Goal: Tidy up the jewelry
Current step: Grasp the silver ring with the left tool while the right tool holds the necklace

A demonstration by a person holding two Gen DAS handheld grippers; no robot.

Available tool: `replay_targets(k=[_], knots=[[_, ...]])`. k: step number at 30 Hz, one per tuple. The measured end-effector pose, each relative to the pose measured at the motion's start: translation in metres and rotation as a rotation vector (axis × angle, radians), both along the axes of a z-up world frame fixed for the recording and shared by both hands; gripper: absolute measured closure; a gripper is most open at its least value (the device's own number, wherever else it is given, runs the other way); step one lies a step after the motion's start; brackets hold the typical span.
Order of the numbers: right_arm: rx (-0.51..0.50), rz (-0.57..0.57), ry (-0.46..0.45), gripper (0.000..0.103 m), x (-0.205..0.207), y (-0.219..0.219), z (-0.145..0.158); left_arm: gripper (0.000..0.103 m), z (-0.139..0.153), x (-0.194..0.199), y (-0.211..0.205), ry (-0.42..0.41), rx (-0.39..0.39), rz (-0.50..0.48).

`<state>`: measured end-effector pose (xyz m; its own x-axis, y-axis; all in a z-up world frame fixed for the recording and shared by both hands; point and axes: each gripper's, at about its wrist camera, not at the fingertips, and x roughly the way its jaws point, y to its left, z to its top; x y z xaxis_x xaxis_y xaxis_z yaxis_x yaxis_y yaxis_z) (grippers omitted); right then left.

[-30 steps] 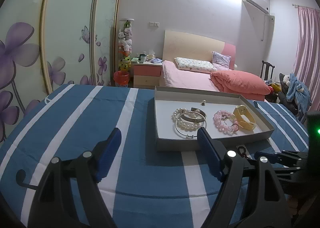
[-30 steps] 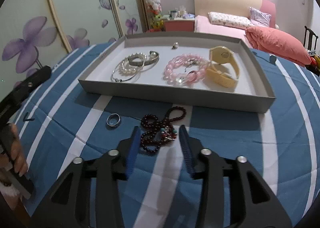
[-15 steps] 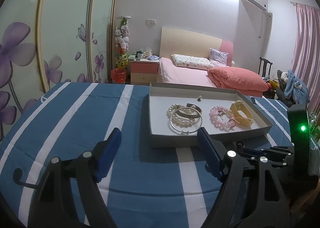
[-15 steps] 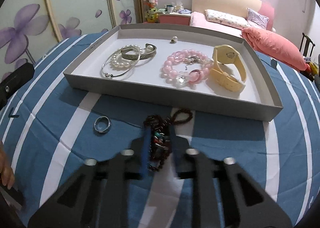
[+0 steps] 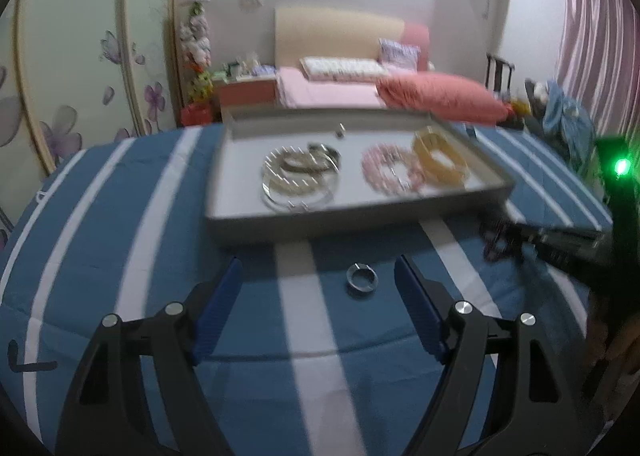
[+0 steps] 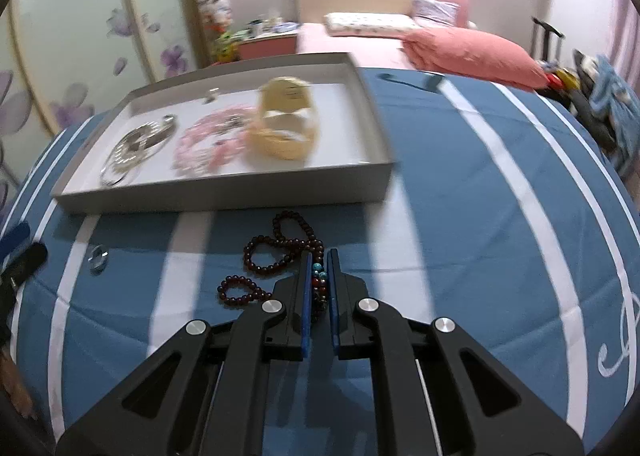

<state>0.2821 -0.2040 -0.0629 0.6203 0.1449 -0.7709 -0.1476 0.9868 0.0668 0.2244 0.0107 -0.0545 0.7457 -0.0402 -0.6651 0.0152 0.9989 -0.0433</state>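
Note:
A grey tray (image 5: 360,218) (image 6: 224,196) on the blue striped cloth holds pearl and silver bracelets (image 5: 300,172), a pink bead bracelet (image 5: 390,174) (image 6: 208,142) and a yellow watch (image 5: 440,156) (image 6: 284,124). A silver ring (image 5: 362,277) (image 6: 98,255) lies on the cloth in front of the tray. My left gripper (image 5: 318,284) is open, with the ring between its fingers. My right gripper (image 6: 319,260) is shut on a dark red bead necklace (image 6: 280,252), whose loops trail on the cloth; it also shows in the left wrist view (image 5: 496,242).
The blue and white striped cloth (image 6: 480,196) covers the table. Behind stand a bed with a pink pillow (image 5: 436,100), a bedside cabinet (image 5: 246,94) and flowered wardrobe doors (image 5: 80,56). Pink curtains (image 5: 600,36) hang at the right.
My right gripper has closed on the dark bead necklace and swung right. My left gripper has moved right and forward, so the silver ring now lies between its open fingers.

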Motion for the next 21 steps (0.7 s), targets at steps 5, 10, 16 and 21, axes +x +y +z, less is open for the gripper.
replay_targets(k=[5,10,16,21], knots=[[0.016,0.009,-0.002,0.095,-0.001,-0.004,-0.003,0.028,-0.017,0.017,-0.019,0.095,0.030,-0.006],[0.039,0.018,0.000,0.095,-0.001,-0.007,-0.003,0.035,-0.022,0.030,-0.028,0.134,0.040,0.015],[0.054,0.021,0.003,0.095,-0.002,-0.008,-0.003,0.040,-0.028,0.041,-0.031,0.174,0.035,0.039],[0.057,0.022,0.003,0.095,-0.002,-0.008,-0.003,0.065,-0.028,0.043,-0.031,0.171,0.037,0.053]])
